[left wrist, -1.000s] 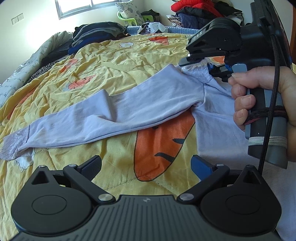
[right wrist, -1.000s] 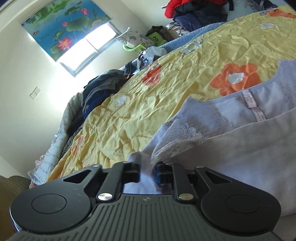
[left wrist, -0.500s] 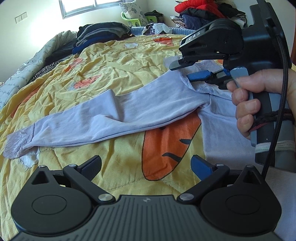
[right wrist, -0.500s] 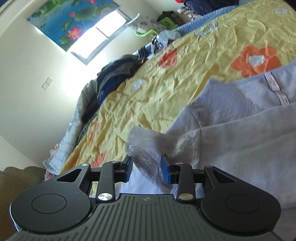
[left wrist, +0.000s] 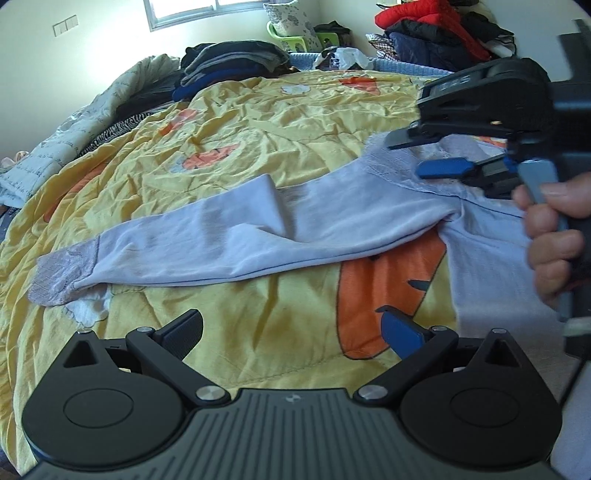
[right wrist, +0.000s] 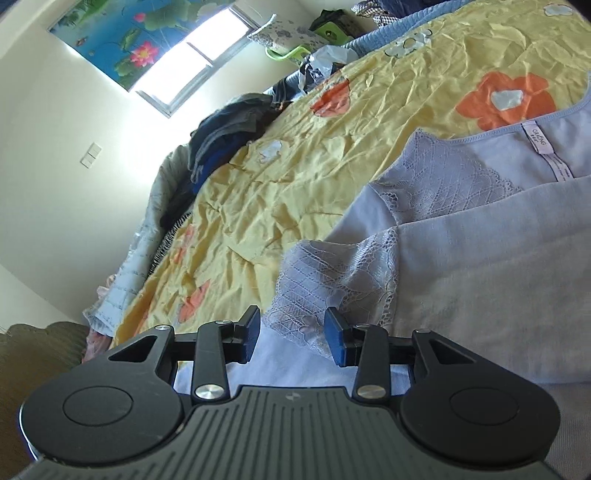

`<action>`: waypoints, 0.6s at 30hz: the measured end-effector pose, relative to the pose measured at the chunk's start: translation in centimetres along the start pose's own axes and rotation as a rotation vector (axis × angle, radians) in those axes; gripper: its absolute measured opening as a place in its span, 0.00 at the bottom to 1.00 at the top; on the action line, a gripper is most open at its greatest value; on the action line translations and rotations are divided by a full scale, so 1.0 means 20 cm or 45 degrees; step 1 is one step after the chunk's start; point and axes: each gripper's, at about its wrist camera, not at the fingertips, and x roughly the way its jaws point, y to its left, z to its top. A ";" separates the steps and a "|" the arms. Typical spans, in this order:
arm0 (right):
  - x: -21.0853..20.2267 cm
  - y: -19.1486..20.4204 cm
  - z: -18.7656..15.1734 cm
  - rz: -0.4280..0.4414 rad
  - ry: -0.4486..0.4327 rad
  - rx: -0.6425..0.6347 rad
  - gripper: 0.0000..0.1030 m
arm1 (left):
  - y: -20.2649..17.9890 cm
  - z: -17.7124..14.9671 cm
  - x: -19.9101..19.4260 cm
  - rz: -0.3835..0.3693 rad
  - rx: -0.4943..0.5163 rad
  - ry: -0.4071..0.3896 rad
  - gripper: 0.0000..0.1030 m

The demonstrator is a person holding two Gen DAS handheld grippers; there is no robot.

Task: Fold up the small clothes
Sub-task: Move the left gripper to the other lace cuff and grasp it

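The pale lilac long-sleeved top with lace cuffs [left wrist: 229, 236] lies spread on a yellow quilted bedspread printed with orange flowers and a carrot shape [left wrist: 258, 122]. A folded-over lace cuff [right wrist: 325, 280] reaches in between the fingers of the right gripper [right wrist: 291, 334], whose jaws have just been opening; they now stand partly apart, and the pads do not press on the lace, though whether one pad brushes it cannot be told. In the left wrist view the same gripper hangs over the shoulder of the top, gripped by the person's right hand [left wrist: 554, 236]. The left gripper [left wrist: 291, 332] hovers above the bedspread with its jaws wide apart and nothing between them; the other sleeve [left wrist: 177, 247] stretches across just beyond its tips.

Inside the neckline sits a small lilac label [right wrist: 541, 142] with printed letters too small to read surely. The right gripper's body bears white lettering, blurred.

At the head of the bed a green plastic basket [left wrist: 295, 37] holds a flowered pillow [left wrist: 288, 18]. Near it lie a stack of dark folded clothes [left wrist: 229, 62] and a red and dark heap of garments [left wrist: 424, 33].
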 end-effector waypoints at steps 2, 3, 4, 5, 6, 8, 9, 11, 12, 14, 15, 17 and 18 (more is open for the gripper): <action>-0.06 0.04 -0.01 0.018 -0.031 -0.046 0.41 | 0.04 0.00 0.00 0.006 -0.024 -0.008 1.00; -0.10 0.07 -0.02 0.015 -0.051 -0.084 0.41 | 0.06 0.00 0.01 0.009 -0.041 -0.011 1.00; -0.14 0.09 -0.04 0.006 -0.072 -0.122 0.43 | 0.08 0.00 0.01 0.011 -0.061 -0.010 1.00; -0.18 0.12 -0.05 -0.002 -0.090 -0.156 0.43 | 0.10 0.00 0.02 0.013 -0.079 -0.008 1.00; -0.21 0.14 -0.06 -0.009 -0.107 -0.188 0.45 | 0.12 0.00 0.02 0.015 -0.097 -0.003 1.00; -0.27 0.16 -0.09 -0.013 -0.132 -0.232 0.47 | 0.16 0.00 0.03 0.025 -0.129 0.008 1.00; -0.30 0.17 -0.11 -0.014 -0.143 -0.249 0.48 | 0.18 0.00 0.04 0.032 -0.141 0.011 1.00; -0.34 0.19 -0.14 -0.025 -0.155 -0.281 0.49 | 0.21 0.00 0.05 0.051 -0.164 0.015 1.00; -0.36 0.20 -0.15 -0.033 -0.158 -0.294 0.49 | 0.22 0.01 0.05 0.059 -0.173 0.017 1.00; -0.38 0.21 -0.19 -0.050 -0.162 -0.321 0.50 | 0.25 0.01 0.06 0.072 -0.188 0.020 1.00; -0.40 0.21 -0.20 -0.055 -0.159 -0.330 0.51 | 0.26 0.01 0.06 0.077 -0.194 0.020 1.00; -0.41 0.20 -0.23 -0.061 -0.147 -0.331 0.52 | 0.28 0.01 0.07 0.088 -0.206 0.024 1.00; -0.42 0.20 -0.24 -0.064 -0.140 -0.330 0.53 | 0.29 0.01 0.07 0.090 -0.210 0.027 1.00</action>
